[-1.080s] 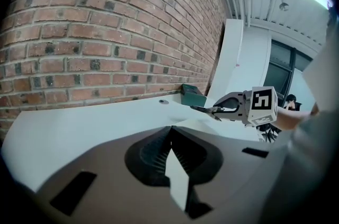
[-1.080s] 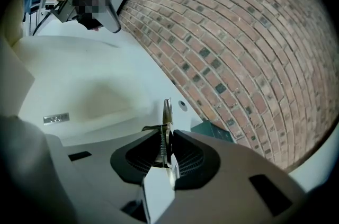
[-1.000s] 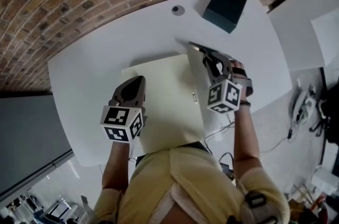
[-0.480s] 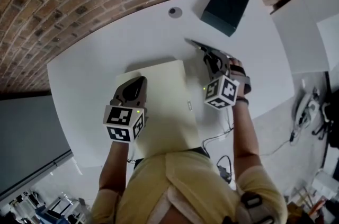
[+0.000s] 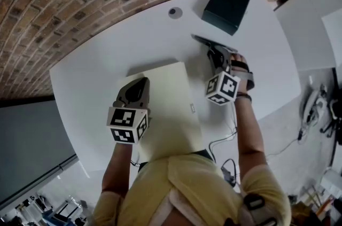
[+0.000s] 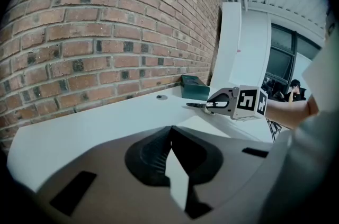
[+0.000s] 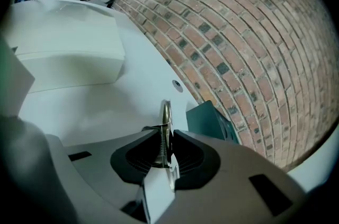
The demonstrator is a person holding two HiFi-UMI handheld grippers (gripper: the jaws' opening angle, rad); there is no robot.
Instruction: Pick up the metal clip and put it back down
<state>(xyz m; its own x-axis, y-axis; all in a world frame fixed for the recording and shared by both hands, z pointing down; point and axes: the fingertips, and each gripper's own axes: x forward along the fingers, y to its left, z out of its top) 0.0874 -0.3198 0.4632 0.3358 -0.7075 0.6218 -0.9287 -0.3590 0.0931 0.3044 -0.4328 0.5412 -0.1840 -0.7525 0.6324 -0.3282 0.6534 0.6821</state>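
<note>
The metal clip (image 5: 206,40) is a thin shiny strip held edge-on above the white table (image 5: 107,48), right of a pale yellow sheet (image 5: 165,96). My right gripper (image 5: 216,51) is shut on it. In the right gripper view the clip (image 7: 167,112) sticks out past the pads toward the brick wall. From the left gripper view the clip (image 6: 196,105) juts from the right gripper (image 6: 217,105). My left gripper (image 5: 140,82) rests over the sheet's left part. Its jaws (image 6: 170,130) meet at the tips with nothing seen between them.
A dark green box (image 5: 228,3) stands at the table's far right, close beyond the clip. A small round disc (image 5: 172,12) lies near the far edge. A brick wall runs behind the table. A small tag (image 5: 192,108) sits at the sheet's right edge.
The right gripper has carried the clip a little farther from the sheet, toward the green box. The left gripper has stayed on the sheet.
</note>
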